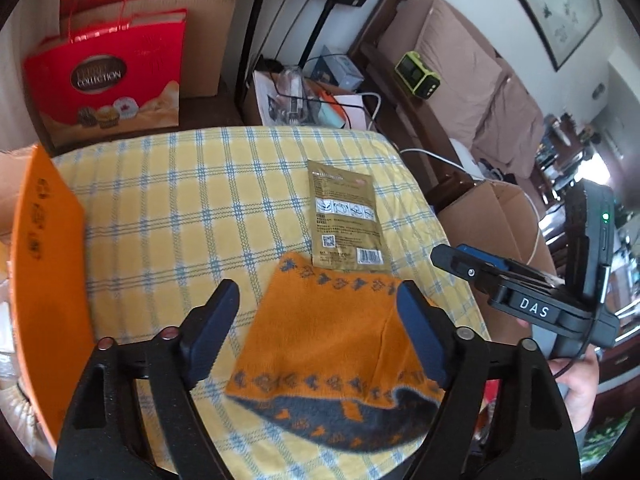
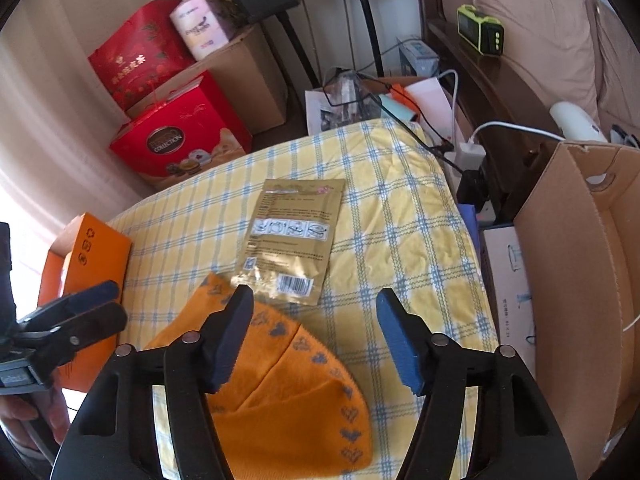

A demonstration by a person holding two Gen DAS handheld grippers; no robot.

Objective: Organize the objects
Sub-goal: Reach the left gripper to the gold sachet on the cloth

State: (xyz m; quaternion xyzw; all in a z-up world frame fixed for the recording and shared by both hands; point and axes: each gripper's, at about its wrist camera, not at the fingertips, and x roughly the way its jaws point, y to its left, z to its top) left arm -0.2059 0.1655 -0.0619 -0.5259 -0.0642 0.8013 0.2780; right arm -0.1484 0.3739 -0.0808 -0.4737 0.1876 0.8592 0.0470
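Two items: orange knit hat (image 1: 340, 344) and gold packet (image 1: 345, 220) lie on the checked desk cloth (image 1: 168, 200), the packet's lower edge touching the hat.
Orange box (image 2: 86, 264): at the desk's left edge.
Left gripper (image 1: 318, 312): fingers spread, over the hat, holding nothing.
Right gripper (image 2: 316, 320): fingers spread, empty, above the hat's edge.

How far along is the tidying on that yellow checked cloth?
Nothing looks put away yet. The orange knit hat and the gold packet lie loose on the cloth, the packet's near end overlapping the hat. Both grippers, left and right, are open and empty. The orange box stands at the cloth's left side.
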